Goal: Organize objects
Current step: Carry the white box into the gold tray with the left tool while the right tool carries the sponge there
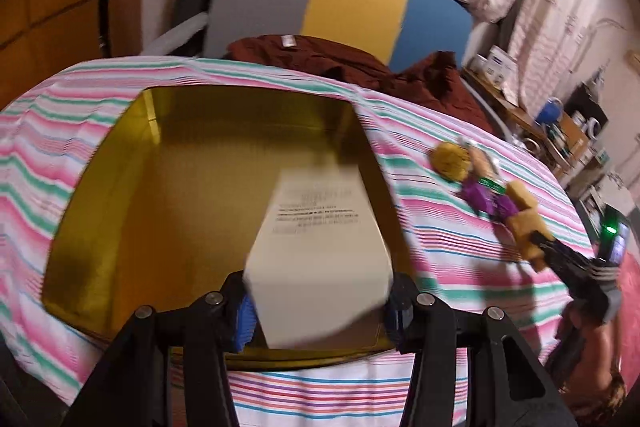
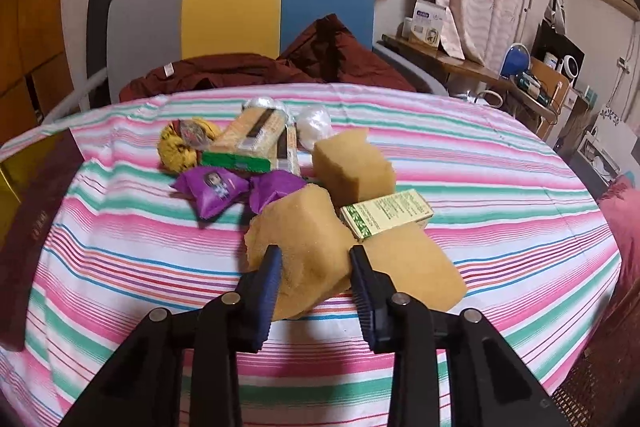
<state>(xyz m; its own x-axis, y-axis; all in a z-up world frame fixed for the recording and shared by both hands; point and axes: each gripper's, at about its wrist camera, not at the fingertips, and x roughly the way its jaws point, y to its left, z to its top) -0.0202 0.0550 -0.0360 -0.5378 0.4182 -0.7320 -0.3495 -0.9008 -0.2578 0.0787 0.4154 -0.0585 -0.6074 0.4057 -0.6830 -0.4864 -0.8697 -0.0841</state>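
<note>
Left gripper [image 1: 318, 311] clamps white box [image 1: 316, 251]; right gripper [image 2: 316, 279] seemingly pinches sponge [image 2: 300, 239]

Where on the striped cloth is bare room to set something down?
Bare: striped cloth between gold box and near sponge, and along its right edge. Also the box floor left of the white carton. Crowded: around the purple packets.

Nothing printed here can be read. The white box [image 1: 316, 247] over the gold tray [image 1: 100, 187] bears lines of black print, too blurred to make out. Right of that tray, the green-and-cream carton [image 2: 386, 213] carries fine print and the purple packet [image 2: 216, 189] a small picture, both illegible.
</note>
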